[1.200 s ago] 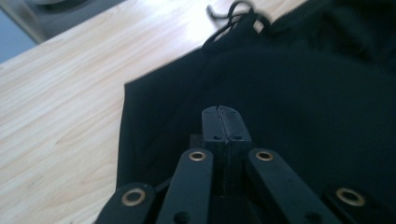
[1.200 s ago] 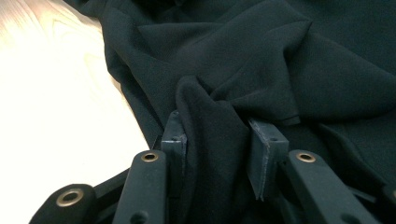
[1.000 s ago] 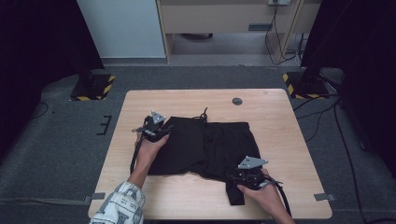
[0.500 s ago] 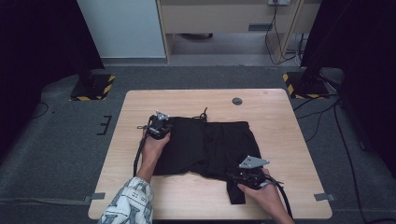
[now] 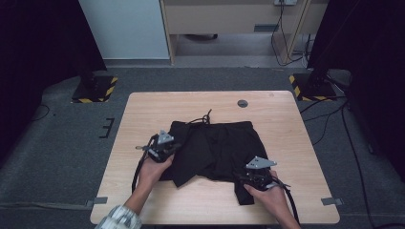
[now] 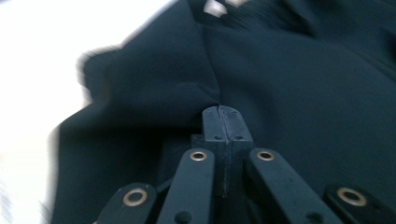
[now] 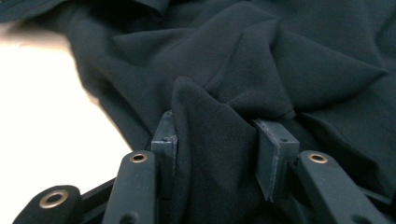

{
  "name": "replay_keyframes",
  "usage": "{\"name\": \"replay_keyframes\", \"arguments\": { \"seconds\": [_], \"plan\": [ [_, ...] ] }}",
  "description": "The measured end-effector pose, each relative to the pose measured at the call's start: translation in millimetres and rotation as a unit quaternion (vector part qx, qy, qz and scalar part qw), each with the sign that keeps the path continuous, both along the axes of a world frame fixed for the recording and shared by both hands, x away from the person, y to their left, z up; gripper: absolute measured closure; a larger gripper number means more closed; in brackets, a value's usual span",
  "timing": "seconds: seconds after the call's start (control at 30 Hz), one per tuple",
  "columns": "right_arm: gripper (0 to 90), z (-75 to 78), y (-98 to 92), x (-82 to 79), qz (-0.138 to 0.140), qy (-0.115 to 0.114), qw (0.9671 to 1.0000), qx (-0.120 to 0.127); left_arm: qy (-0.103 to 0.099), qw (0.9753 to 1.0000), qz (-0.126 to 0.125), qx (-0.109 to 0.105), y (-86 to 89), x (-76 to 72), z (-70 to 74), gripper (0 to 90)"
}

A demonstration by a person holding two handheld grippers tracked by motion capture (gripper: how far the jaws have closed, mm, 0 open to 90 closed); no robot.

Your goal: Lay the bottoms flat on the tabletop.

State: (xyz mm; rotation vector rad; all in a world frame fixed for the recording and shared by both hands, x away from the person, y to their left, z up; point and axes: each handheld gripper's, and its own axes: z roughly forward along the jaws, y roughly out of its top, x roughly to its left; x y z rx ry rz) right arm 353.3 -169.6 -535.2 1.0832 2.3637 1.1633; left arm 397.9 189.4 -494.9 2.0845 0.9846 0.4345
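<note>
Since the earlier frames, the left gripper (image 5: 165,145) has travelled from the upper left edge of the black shorts (image 5: 215,148) down and inward toward the frame's centre, dragging that edge with it, while the right gripper (image 5: 258,174) has stayed near the lower right. Shorts lie at the middle of the wooden table (image 5: 143,109), drawstring toward the far edge, one leg trailing to the near edge. Left gripper view: the jaws are pressed fully together, a thin fold of cloth (image 6: 205,88) apparently pinched between the pads, probably to carry the side over as a fold. Right gripper view: the jaws stand partly apart with a thick bunch of fabric (image 7: 215,140) between them; the left pad (image 7: 164,135) touches it, the right pad (image 7: 275,149) sits just beside it, so the grasp looks loose, likely anchoring the leg.
</note>
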Motion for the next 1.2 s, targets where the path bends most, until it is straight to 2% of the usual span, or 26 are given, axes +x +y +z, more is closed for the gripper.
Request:
{"name": "replay_keyframes", "arguments": {
  "seconds": [0.03,0.07,0.17,0.33,0.4,0.43,0.47,0.5,0.53,0.57,0.6,0.63,0.7,0.73,0.77,0.8,0.83,0.87,0.9,0.97,1.0,1.03,1.1,1.13,1.17,1.2],
  "plan": [
    [57.1,-0.1,-0.3,2.6,-0.011,0.001,0.9999,0.001,0.012,0.9997,-0.019,-0.002,-0.3,-18.6,-7.5,89.4],
    [57.1,-0.1,-0.3,2.6,-0.011,0.001,0.9999,0.001,0.012,0.9997,-0.019,-0.002,-0.3,-18.6,-7.5,89.4],
    [56.7,0.0,0.6,3.2,-0.012,0.000,0.9999,-0.002,0.033,0.9974,-0.059,0.024,-1.3,-48.9,-17.5,89.4],
    [55.4,0.0,-0.1,4.7,-0.010,0.002,1.0000,0.002,0.053,0.9957,-0.076,0.005,7.2,-71.4,-14.1,85.5],
    [54.5,0.1,-0.1,5.1,-0.010,0.003,0.9999,0.002,0.052,0.9956,-0.078,0.004,7.9,-76.1,-12.4,81.6],
    [51.4,0.3,0.6,5.4,-0.011,0.002,0.9999,0.000,0.044,0.9960,-0.077,0.005,8.4,-78.7,-10.2,74.1],
    [43.3,1.9,3.1,5.2,-0.013,0.006,0.9999,-0.009,0.017,0.9971,-0.074,0.008,9.3,-83.6,1.3,54.5],
    [43.3,1.9,3.1,5.2,-0.013,0.006,0.9999,-0.009,0.017,0.9971,-0.074,0.008,9.3,-83.6,1.3,49.5],
    [36.1,7.7,5.5,4.6,-0.017,0.013,0.9997,-0.016,-0.008,0.9975,-0.070,0.006,10.5,-85.1,9.2,46.5],
    [36.1,7.7,5.5,4.6,-0.017,0.013,0.9997,-0.016,-0.030,0.9974,-0.065,-0.002,12.7,-85.1,17.5,46.5],
    [34.8,12.8,5.4,3.9,-0.017,0.006,0.9998,-0.011,-0.050,0.9973,-0.053,-0.010,14.9,-82.9,25.5,44.3],
    [32.7,28.4,3.1,3.9,-0.021,-0.007,0.9997,0.011,-0.082,0.9962,-0.029,-0.004,19.0,-72.4,37.9,38.5],
    [31.9,33.7,2.0,4.8,-0.022,-0.010,0.9996,0.018,-0.089,0.9959,-0.018,0.000,20.0,-63.8,40.6,34.2],
    [30.9,40.3,0.6,7.1,-0.022,-0.013,0.9994,0.025,-0.088,0.9961,-0.007,0.002,20.1,-50.9,39.7,34.2],
    [28.7,49.0,-1.1,16.7,-0.025,-0.021,0.9991,0.027,-0.070,0.9975,0.007,0.006,18.1,-31.1,31.5,30.2],
    [28.7,49.0,-1.1,16.7,-0.025,-0.021,0.9991,0.027,-0.070,0.9975,0.007,0.006,18.1,-31.1,31.5,29.1],
    [27.9,53.0,-0.4,30.4,-0.030,-0.018,0.9991,0.024,-0.043,0.9986,0.019,0.025,13.8,-9.7,14.6,28.9],
    [27.9,53.0,-0.4,30.4,-0.030,-0.018,0.9991,0.024,-0.043,0.9986,0.019,0.025,13.8,-9.7,14.6,28.8],
    [28.2,51.7,2.8,45.9,-0.035,-0.008,0.9991,0.021,-0.029,0.9986,0.025,0.037,12.0,-0.5,4.7,29.8],
    [28.5,49.9,4.9,53.9,-0.039,-0.005,0.9991,0.016,0.000,0.9982,0.045,0.040,9.6,14.9,-15.5,31.1],
    [30.5,45.3,11.2,71.5,-0.042,0.003,0.9991,0.006,0.006,0.9978,0.053,0.039,9.5,18.8,-21.6,36.0],
    [30.5,45.3,11.2,71.5,-0.042,0.003,0.9991,0.006,0.006,0.9975,0.060,0.038,9.5,20.3,-24.7,36.0],
    [33.5,38.6,20.8,92.8,-0.051,0.014,0.9986,0.000,0.004,0.9971,0.069,0.033,9.4,21.8,-29.7,43.6],
    [33.5,38.6,20.8,92.8,-0.051,0.014,0.9986,0.000,0.006,0.9969,0.070,0.036,9.1,22.2,-30.6,43.6],
    [35.2,33.7,28.7,107.4,-0.061,0.021,0.9979,-0.006,0.005,0.9970,0.068,0.038,9.2,21.8,-30.7,51.1],
    [35.2,33.7,28.7,107.4,-0.061,0.021,0.9979,-0.006,0.005,0.9970,0.068,0.038,9.2,21.8,-30.7,52.6]
  ]
}}
